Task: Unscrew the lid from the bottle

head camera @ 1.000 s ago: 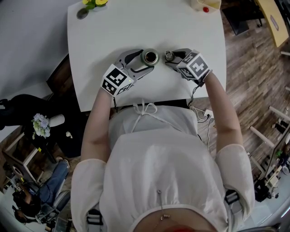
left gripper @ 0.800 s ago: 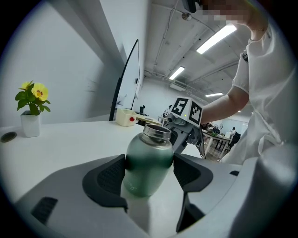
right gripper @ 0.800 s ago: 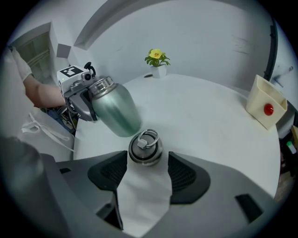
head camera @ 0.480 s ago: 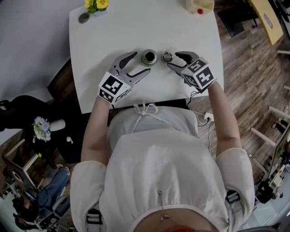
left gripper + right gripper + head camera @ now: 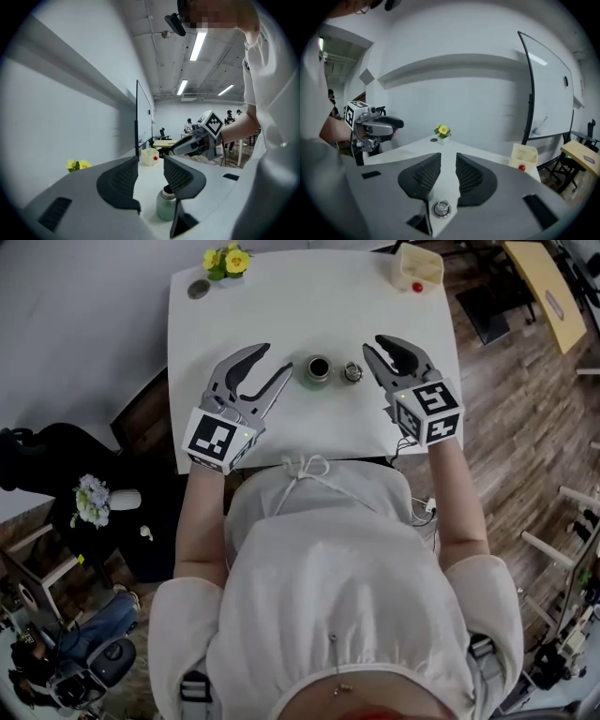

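Observation:
A small pale-green bottle (image 5: 318, 368) stands open-mouthed on the white table (image 5: 281, 306). Its metal lid (image 5: 352, 372), with a ring on top, lies just to the bottle's right, apart from it. My left gripper (image 5: 273, 361) hovers left of the bottle, jaws closing with nothing between them. In the left gripper view the bottle (image 5: 166, 206) shows low, past the right fingertip. My right gripper (image 5: 379, 345) hangs right of the lid, jaws closing on air. The lid (image 5: 440, 208) lies on the table below the jaws of my right gripper (image 5: 448, 165).
A pot of yellow flowers (image 5: 228, 259) and a small grey disc (image 5: 198, 289) sit at the table's far left corner. A cream box with a red ball (image 5: 417, 266) is at the far right corner. Wooden floor lies beyond the table's right edge.
Both grippers have drawn back from the bottle and lid, outward and toward the person, and their jaws have narrowed. Bottle and lid stay side by side on the table.

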The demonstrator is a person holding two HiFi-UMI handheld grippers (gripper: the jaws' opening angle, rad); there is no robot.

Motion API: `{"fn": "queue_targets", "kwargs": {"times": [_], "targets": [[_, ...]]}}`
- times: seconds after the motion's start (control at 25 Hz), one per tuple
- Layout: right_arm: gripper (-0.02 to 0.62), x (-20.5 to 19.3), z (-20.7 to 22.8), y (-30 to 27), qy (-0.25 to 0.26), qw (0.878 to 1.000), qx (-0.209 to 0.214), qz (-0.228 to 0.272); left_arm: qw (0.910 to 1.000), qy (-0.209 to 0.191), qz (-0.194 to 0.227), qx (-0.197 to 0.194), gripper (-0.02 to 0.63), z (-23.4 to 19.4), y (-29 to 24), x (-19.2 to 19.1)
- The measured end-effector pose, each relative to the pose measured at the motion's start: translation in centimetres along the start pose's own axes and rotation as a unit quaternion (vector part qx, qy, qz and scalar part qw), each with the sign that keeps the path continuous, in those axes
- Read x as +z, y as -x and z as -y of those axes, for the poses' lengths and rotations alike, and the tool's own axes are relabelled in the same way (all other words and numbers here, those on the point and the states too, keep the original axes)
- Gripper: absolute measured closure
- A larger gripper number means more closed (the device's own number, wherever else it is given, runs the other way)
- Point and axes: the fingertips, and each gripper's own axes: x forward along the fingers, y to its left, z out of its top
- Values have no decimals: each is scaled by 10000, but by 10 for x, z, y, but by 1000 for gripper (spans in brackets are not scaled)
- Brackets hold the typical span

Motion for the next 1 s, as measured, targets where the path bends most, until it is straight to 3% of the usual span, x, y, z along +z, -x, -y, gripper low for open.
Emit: {"fn": "queue_targets", "kwargs": {"times": [0.2, 0.36, 0.52, 0.8, 1.0], "targets": [[584, 38, 6, 8, 59, 9968, -417, 684, 9972, -113, 332, 663, 523, -16, 19, 35], [589, 62, -12, 12, 238, 9931, -197, 1130, 9929, -9, 377, 1128, 577, -33, 35, 45], [590, 77, -26, 14, 522, 9887, -219, 1385, 9889, 205, 272, 1446, 588, -49, 44, 43], [593, 73, -30, 14, 467, 9888, -272, 1392, 9892, -81, 306, 1428, 588, -43, 45, 48], [594, 65, -22, 14, 325, 9915, -418, 1191, 9908, 2, 254, 1328, 588, -36, 34, 42]]}}
